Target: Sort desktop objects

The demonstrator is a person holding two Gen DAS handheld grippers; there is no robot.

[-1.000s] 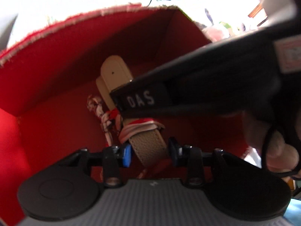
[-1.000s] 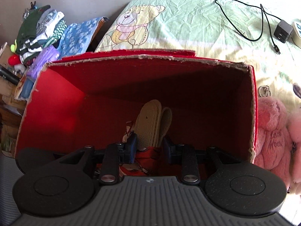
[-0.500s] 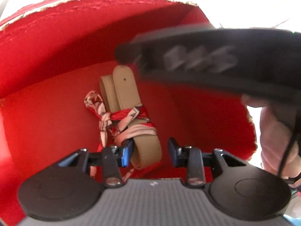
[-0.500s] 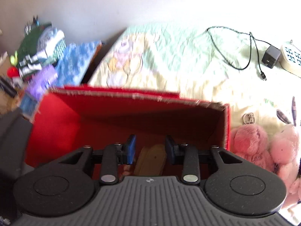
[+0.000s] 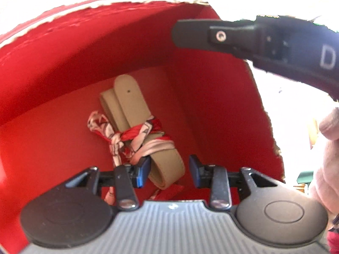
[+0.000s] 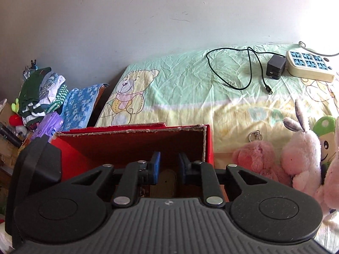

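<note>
Left gripper (image 5: 169,170) hangs over the red box (image 5: 53,67), tilted steeply down, its jaws parted with nothing pressed between them; the pads frame the near end of the belt (image 5: 135,114) without touching it. That tan belt, folded and tied with a red-and-white scarf (image 5: 127,137), lies flat on the box floor, about in the middle and a little toward the right wall. A second ago the right gripper's body stretched across the box above the belt, and half a second ago it was a blur there; now only its dark body shows at the upper right of the left view, up by the rim. Right gripper (image 6: 168,167), seen in its own view, has lifted clear: earlier its pads were down in the box on either side of the belt's end, and now they sit above the near edge, looking out over the bedsheet (image 6: 190,89). Its jaws have just been closing and stand narrowly apart with nothing between them. The belt looks delivered and let go, so this item is probably sorted. To the right of the box lie the pink toys (image 6: 296,156), a keyring (image 6: 255,136), and farther back a charger (image 6: 275,66) and power strip (image 6: 308,66); one of these is likely next
</note>
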